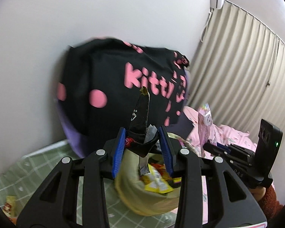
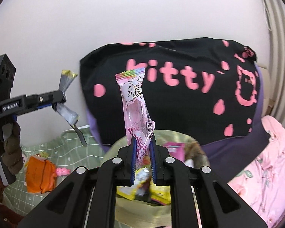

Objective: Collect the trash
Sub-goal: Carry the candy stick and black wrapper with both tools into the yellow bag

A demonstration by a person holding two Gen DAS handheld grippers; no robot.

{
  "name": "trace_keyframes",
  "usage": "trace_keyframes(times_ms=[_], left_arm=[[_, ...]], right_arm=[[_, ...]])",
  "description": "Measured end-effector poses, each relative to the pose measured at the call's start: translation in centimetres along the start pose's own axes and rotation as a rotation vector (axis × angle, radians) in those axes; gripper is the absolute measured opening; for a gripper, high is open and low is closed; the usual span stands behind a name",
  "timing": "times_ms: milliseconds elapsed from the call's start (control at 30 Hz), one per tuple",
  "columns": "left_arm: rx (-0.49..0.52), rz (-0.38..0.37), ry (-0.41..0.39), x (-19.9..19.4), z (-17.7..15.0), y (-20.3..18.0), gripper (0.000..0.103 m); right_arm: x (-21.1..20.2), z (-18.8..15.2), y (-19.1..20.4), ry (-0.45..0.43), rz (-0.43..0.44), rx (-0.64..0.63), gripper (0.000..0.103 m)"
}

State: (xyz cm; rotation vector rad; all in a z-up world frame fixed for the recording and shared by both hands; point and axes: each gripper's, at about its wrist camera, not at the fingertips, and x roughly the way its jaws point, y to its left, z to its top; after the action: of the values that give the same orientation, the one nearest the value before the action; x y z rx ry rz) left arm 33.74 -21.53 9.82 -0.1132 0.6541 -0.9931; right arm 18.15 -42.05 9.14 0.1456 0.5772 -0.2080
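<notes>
My left gripper [image 1: 142,144] pinches a dark wrapper [image 1: 140,110], upright w/ a gold tip. My right gripper [image 2: 143,159] is clamped on a pink candy wrapper [image 2: 134,102], also upright. Both hang over the yellowish bag [image 1: 131,199] holding yellow packets [image 1: 157,182]. Behind: black pillow [image 2: 180,98] w/ pink "kitty". Orange pack [image 2: 40,174] lies on the green sheet [image 2: 70,152], left.

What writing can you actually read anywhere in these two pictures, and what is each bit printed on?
"kitty": pink letters on the black pillowcase.
"GenRobot.AI": on the left gripper, seen from the right wrist view.
"D A S": faint, on the right gripper, seen from the left wrist view.
Chinese print on the pink candy wrapper: too small to read.
Marks on the black wrapper: too blurred to read.
</notes>
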Motion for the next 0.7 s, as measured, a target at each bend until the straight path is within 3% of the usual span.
trace_keyframes(times_ms=[233,533,700], left_arm=[[0.014,-0.021,0.112,5.1,-2.2,-1.9,0.035],[0.03,-0.031,0.192,9.4,-3.7,-3.0,0.035],[0.004,-0.071,0.225,12.4,-4.9,-3.4,0.035]], right_arm=[[1.2,-0.9,-2.4,0.032,-0.025,0.037,0.013],[6.6,-4.5,-4.1,0.226,-0.021,0.054,0.013],[7.7,-5.4,-5.3,0.269,-0.033,0.064,0.013]])
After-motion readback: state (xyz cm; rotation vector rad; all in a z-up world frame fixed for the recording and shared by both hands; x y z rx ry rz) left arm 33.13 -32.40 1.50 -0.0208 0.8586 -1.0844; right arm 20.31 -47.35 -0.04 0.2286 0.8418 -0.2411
